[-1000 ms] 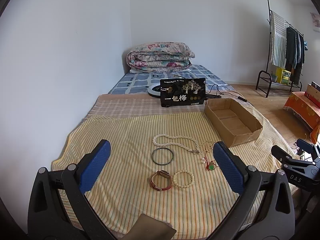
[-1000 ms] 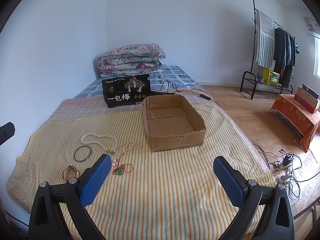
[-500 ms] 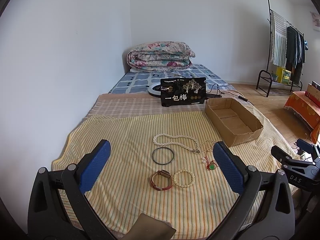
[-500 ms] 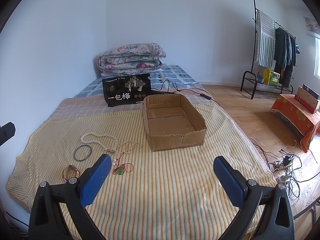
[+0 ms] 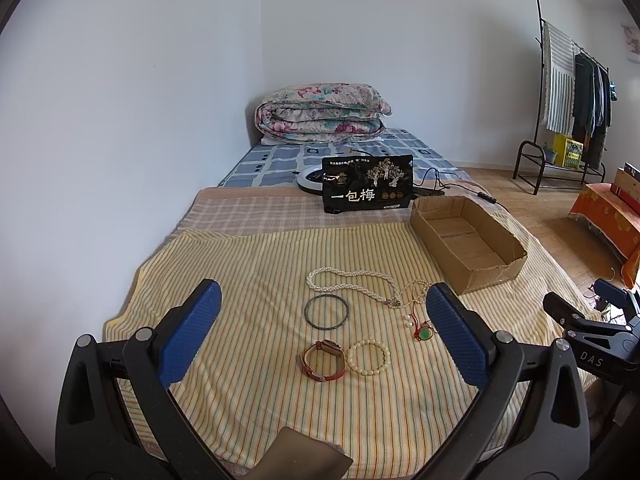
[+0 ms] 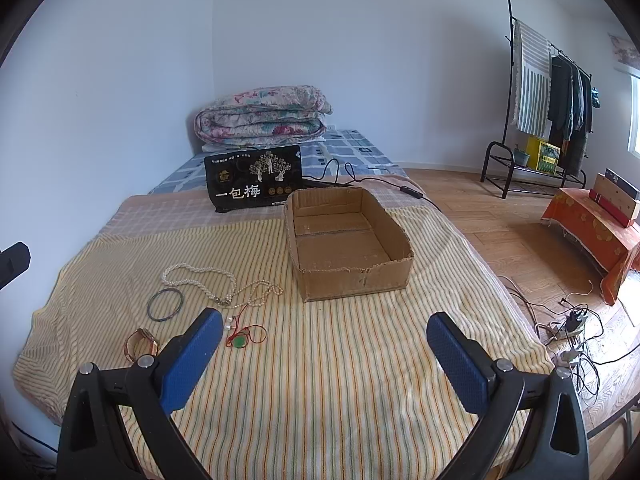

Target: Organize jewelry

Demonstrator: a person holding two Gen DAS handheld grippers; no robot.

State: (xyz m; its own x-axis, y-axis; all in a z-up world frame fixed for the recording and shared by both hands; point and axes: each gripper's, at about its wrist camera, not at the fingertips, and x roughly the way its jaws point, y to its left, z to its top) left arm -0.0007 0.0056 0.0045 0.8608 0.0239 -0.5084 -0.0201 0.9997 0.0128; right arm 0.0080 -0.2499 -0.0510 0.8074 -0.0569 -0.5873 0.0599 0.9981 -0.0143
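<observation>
Jewelry lies on a yellow striped cloth (image 5: 248, 280): a pearl necklace (image 5: 352, 280), a dark bangle (image 5: 326, 312), a red-strapped watch (image 5: 323, 365), a cream bead bracelet (image 5: 368, 357) and a green pendant on red cord (image 5: 424, 334). An empty cardboard box (image 5: 468, 238) stands to their right. My left gripper (image 5: 320, 336) is open and empty, hovering near the watch and bracelet. My right gripper (image 6: 322, 360) is open and empty, in front of the box (image 6: 348, 240), with the pendant (image 6: 240, 342) by its left finger.
A black bag with Chinese lettering (image 5: 368, 190) stands behind the cloth, with a ring light (image 5: 310, 179), cables and a folded quilt (image 5: 320, 114) beyond. The bed meets the wall on the left. A clothes rack (image 6: 548, 112), an orange-covered stand (image 6: 592, 228) and floor cables (image 6: 568, 328) are to the right.
Both views have shifted very slightly; the jewelry and box have not moved and both grippers stay open.
</observation>
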